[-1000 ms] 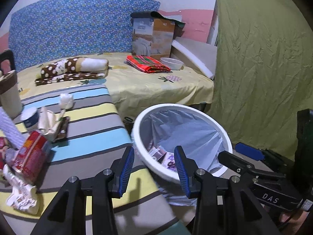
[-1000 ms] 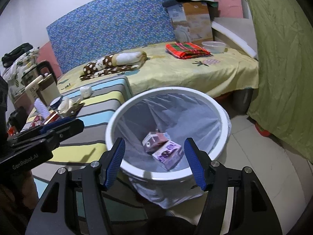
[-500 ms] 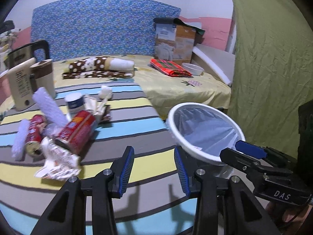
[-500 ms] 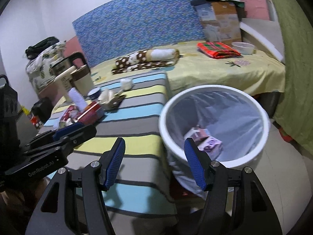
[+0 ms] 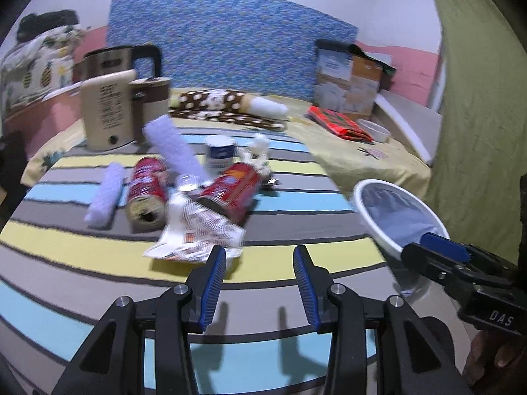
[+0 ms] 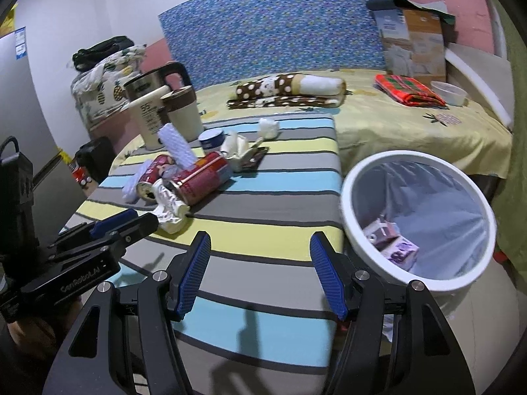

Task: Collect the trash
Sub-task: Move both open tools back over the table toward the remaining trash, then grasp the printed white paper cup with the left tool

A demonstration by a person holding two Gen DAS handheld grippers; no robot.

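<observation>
A pile of trash lies on the striped table (image 5: 98, 253): a crumpled white wrapper (image 5: 197, 230), two red cans (image 5: 230, 191) (image 5: 146, 187), white foam rolls (image 5: 105, 194), a small tub (image 5: 220, 154) and tissue. My left gripper (image 5: 260, 263) is open and empty, just in front of the wrapper. My right gripper (image 6: 260, 253) is open and empty over the table's near right part. The white bin (image 6: 418, 220) with a liner stands right of the table and holds small cartons (image 6: 392, 243).
A kettle (image 5: 118, 65), a beige bottle (image 5: 105, 112) and a brown-lidded cup stand at the table's far left. Behind is a bed with folded cloths (image 6: 286, 92), a box (image 6: 411, 39) and a bowl. A green curtain (image 5: 477, 98) hangs at right.
Both grippers have swung left from over the bin to the table. The trash pile has come to the centre of the left view. Both stay open.
</observation>
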